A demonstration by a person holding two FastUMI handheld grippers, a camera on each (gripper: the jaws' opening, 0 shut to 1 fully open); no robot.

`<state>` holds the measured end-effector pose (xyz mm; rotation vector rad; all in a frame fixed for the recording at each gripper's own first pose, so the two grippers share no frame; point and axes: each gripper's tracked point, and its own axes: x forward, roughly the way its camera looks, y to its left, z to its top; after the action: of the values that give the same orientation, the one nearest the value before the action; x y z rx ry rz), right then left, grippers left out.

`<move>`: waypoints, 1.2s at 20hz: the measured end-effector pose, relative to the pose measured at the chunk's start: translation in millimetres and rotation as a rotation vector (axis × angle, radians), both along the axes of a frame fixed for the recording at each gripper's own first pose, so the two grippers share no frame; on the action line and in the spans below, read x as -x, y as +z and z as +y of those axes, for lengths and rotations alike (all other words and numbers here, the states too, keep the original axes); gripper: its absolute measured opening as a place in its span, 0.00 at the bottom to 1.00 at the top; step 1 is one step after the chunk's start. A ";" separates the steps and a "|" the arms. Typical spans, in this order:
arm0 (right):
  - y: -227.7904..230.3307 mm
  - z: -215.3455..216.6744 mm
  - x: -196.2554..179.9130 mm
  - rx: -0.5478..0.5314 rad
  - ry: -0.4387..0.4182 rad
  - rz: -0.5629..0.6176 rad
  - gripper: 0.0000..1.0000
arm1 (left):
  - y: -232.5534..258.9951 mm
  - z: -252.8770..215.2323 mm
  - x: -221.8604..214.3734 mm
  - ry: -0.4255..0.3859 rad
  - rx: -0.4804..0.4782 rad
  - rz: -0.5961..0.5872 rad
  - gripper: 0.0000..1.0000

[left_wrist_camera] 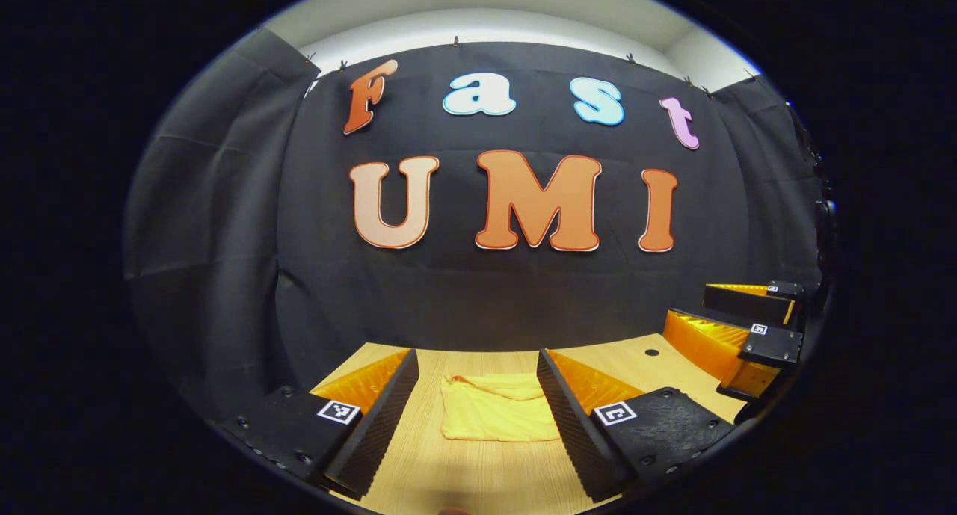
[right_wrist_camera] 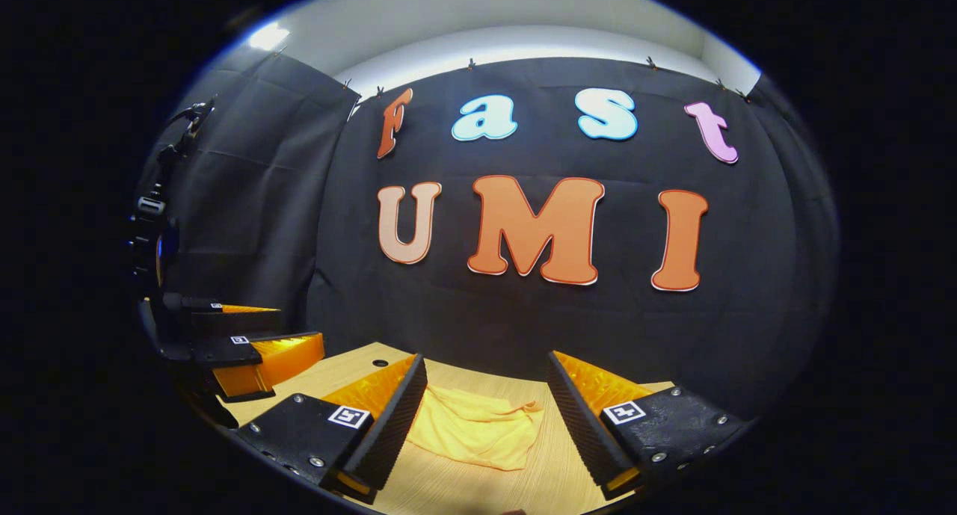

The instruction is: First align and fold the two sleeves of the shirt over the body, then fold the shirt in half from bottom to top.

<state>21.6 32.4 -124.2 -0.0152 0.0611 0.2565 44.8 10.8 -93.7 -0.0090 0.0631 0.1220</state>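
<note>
The yellow shirt [left_wrist_camera: 497, 409] is lying folded into a compact bundle on the wooden table [left_wrist_camera: 478, 478], its collar end facing the black cloth wall [left_wrist_camera: 478, 298] and its long axis running toward that wall. In the right gripper view the shirt [right_wrist_camera: 475, 427] is lying skewed, one edge hiding behind a finger. The folds are too small to make out. The left gripper [left_wrist_camera: 475, 414] is hanging above the table with jaws spread wide, gripping nothing; the right gripper [right_wrist_camera: 486, 425] is doing likewise. Each is showing at the edge of the other's view, and a small dark hole [left_wrist_camera: 652, 352] is sitting in the tabletop near the wall
</note>
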 end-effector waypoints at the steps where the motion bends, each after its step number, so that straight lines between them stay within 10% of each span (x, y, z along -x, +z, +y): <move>1: -1.9 5.7 6.2 0.005 0.008 0.003 0.98 | -1.1 -5.1 1.4 -0.019 0.014 -0.006 0.98; 16: -5.1 22.8 26.4 0.020 -0.037 0.070 0.99 | 5.8 11.4 16.0 -0.091 0.057 0.000 0.98; 24: -7.5 27.4 31.9 0.022 -0.032 0.083 0.99 | 6.7 7.0 29.2 0.006 0.140 0.030 0.97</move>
<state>-10.3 59.8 -131.7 -0.0252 0.1466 0.2248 15.5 17.8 -87.0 -0.1474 0.1014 0.1236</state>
